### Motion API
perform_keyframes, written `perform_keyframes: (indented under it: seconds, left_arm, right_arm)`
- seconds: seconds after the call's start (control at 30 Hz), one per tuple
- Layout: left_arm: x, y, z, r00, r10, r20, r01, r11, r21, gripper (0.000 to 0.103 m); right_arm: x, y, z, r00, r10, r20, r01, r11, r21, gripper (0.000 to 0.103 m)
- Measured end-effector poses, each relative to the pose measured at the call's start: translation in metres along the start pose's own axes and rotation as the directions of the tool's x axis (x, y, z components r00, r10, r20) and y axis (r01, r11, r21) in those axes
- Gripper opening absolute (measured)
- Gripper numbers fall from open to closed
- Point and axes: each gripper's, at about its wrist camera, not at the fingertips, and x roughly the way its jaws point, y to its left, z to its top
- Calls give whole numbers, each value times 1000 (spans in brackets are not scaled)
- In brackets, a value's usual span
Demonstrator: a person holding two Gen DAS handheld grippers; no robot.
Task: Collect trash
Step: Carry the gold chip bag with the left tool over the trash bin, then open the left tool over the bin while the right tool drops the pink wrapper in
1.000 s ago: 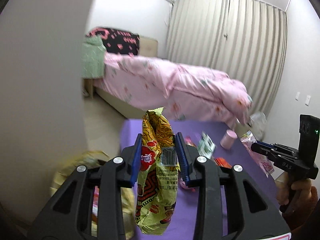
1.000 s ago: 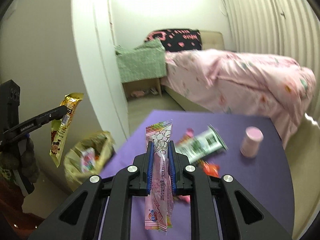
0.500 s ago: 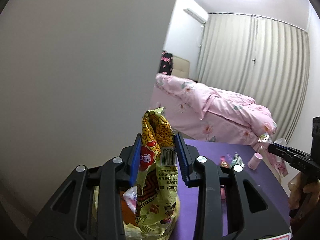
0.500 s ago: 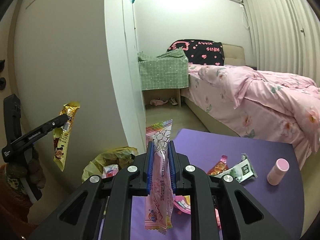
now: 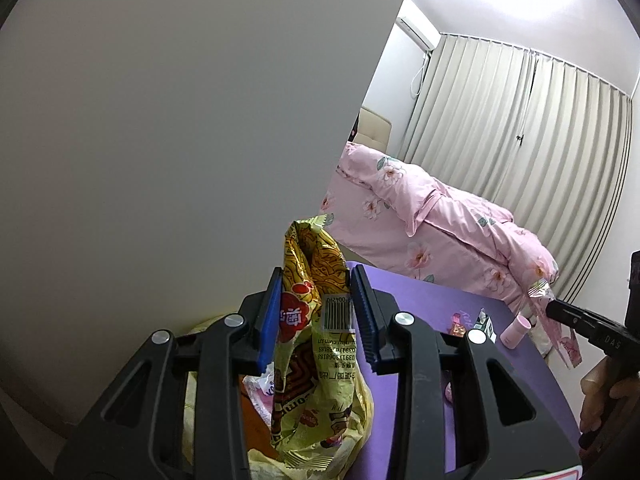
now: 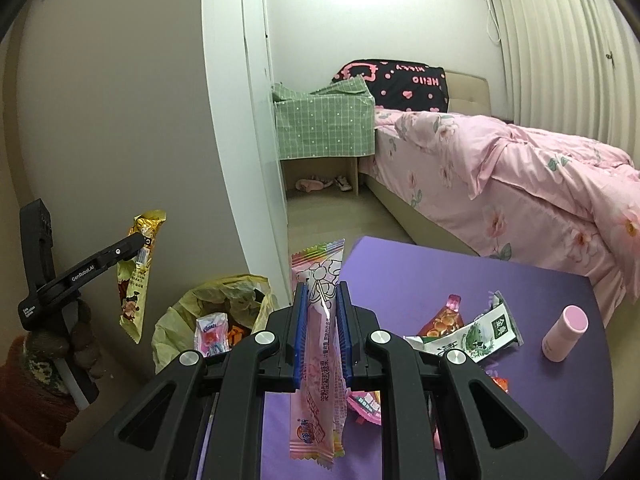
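Beside the purple table (image 6: pixel 500 292), a yellow trash bag (image 6: pixel 224 300) sits open on the floor against the wall. Above it the left gripper (image 5: pixel 314 304) has its blue pads clamped on a crumpled yellow snack wrapper (image 5: pixel 316 344), whose lower end dangles over the bag. Over the table's near edge, the right gripper (image 6: pixel 322 316) is pinched nearly closed on a pink candy wrapper (image 6: pixel 320 360) hanging straight down. More wrappers (image 6: pixel 464 330) and a small pink bottle (image 6: pixel 564 332) lie on the tabletop.

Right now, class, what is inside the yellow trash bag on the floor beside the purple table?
In the yellow trash bag, a white-and-pink wrapper and something orange show. Whatever lies deeper is covered by them and the bag's folds.
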Motion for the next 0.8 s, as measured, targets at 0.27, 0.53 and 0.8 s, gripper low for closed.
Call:
perform_keyframes:
  seconds: [0.27, 0.53, 0.8]
  left_arm:
    - [36, 18, -22, 1000, 14, -10, -14, 1000, -17, 32]
    - [96, 28, -56, 978, 50, -201, -52, 999, -8, 32]
    - [131, 31, -83, 917, 132, -376, -99, 989, 106, 33]
  right_arm:
    - [23, 0, -11, 999, 5, -47, -5, 1000, 8, 15]
    - [41, 4, -16, 997, 0, -84, 0, 1000, 2, 15]
    - [53, 9, -19, 994, 1, -114, -3, 1000, -14, 15]
